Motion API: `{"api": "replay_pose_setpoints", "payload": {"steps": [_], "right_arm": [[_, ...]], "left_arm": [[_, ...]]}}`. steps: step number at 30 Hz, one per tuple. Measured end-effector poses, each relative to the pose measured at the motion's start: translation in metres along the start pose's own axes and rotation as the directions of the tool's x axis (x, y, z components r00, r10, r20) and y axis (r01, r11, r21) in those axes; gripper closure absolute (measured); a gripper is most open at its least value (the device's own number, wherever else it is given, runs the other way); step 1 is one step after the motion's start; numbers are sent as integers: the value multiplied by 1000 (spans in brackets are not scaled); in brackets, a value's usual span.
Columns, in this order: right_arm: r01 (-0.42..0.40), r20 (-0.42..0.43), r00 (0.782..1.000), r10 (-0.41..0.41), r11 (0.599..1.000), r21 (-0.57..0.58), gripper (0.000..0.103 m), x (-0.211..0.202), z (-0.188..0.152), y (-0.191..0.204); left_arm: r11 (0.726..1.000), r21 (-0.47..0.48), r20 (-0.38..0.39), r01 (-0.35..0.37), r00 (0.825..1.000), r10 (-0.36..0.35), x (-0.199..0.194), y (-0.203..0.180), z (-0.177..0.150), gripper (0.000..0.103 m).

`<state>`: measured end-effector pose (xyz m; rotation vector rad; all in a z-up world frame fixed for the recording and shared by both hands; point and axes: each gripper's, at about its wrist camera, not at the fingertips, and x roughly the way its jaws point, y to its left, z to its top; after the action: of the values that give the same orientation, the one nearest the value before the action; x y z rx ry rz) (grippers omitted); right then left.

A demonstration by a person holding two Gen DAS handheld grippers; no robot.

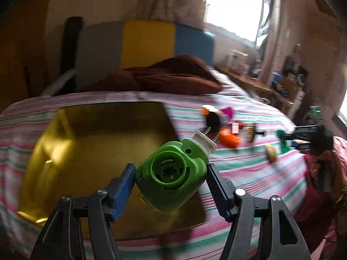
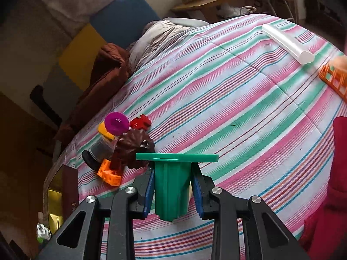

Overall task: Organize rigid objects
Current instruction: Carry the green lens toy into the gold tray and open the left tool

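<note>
Hovering over the gold box [image 1: 86, 143], the left gripper [image 1: 171, 173] clamps a green plug-in device [image 1: 171, 173], light, stiff, best held by its body; the right gripper [image 2: 173, 192] pinches a green plastic piece [image 2: 173, 186] above the striped bedspread [image 2: 238, 108].

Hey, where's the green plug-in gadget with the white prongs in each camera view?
Left wrist: green plug-in at lower centre, between the left gripper fingers, above the gold box.
Right wrist: only a small piece at the bottom-left edge.
Shared landmark: gold box.
</note>
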<state>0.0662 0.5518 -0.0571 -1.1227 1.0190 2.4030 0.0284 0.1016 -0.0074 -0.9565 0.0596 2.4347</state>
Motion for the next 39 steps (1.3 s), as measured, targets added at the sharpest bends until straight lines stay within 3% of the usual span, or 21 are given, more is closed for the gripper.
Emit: {"api": "replay_pose_setpoints", "payload": {"steps": [4, 11, 20, 24, 31, 37, 39], "right_arm": [[-39, -9, 999, 39, 999, 34, 72, 1, 0, -5], [-84, 0, 996, 84, 995, 61, 72, -1, 0, -5], [-83, -2, 997, 83, 996, 11, 72, 0, -2, 5], [-82, -5, 997, 82, 997, 14, 72, 1, -2, 4], [-80, -3, 997, 80, 997, -4, 72, 1, -3, 7], [-77, -7, 997, 76, 997, -12, 72, 2, -4, 9], [-77, -7, 997, 77, 997, -11, 72, 1, -4, 9]], "left_arm": [[994, -39, -26, -105, 994, 104, 1, 39, -6, 36], [970, -96, -88, -223, 973, 215, 16, 88, -10, 36], [920, -91, -214, -380, 910, 355, 42, 118, -17, 36], [898, -116, -243, -424, 889, 388, 45, 127, -20, 36], [873, -133, -259, -468, 867, 425, 49, 137, -17, 36], [866, -179, -265, -466, 871, 414, 45, 147, -17, 36], [857, -189, -271, -479, 864, 423, 44, 149, -17, 35]]}}
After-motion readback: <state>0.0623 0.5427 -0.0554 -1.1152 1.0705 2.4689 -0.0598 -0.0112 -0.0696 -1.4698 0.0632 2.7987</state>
